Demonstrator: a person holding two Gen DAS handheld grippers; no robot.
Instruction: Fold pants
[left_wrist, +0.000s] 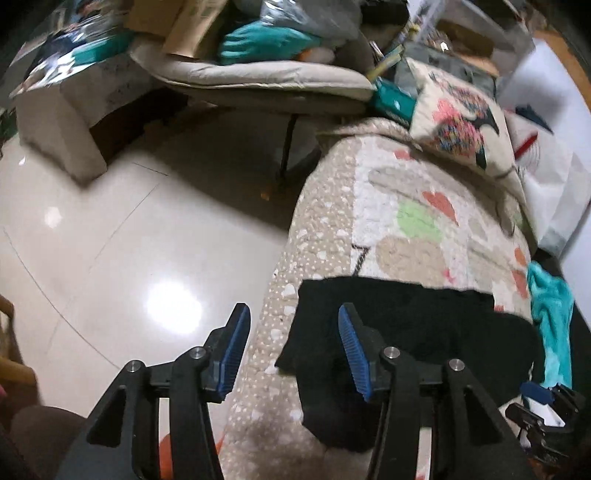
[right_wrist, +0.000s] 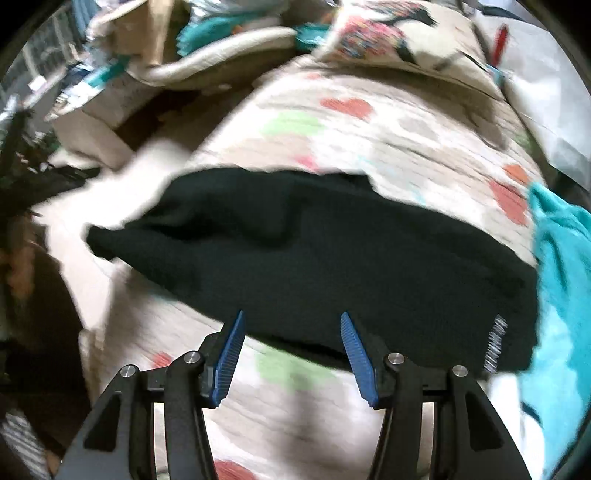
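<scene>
Black pants (left_wrist: 406, 332) lie folded across a couch seat covered by a patterned heart blanket (left_wrist: 406, 206). In the right wrist view the pants (right_wrist: 314, 258) stretch wide across the blanket (right_wrist: 351, 140), with a small white label near their right end. My left gripper (left_wrist: 291, 332) is open and empty, hovering at the pants' left edge by the seat's side. My right gripper (right_wrist: 291, 332) is open and empty, just above the pants' near edge. The other gripper (left_wrist: 546, 410) shows at the lower right of the left wrist view.
A teal garment (right_wrist: 561, 277) lies at the right of the pants. A printed cushion (left_wrist: 461, 118) sits at the far end of the seat. A glossy tiled floor (left_wrist: 129, 240) lies to the left, with a cluttered chair (left_wrist: 258, 74) and boxes beyond.
</scene>
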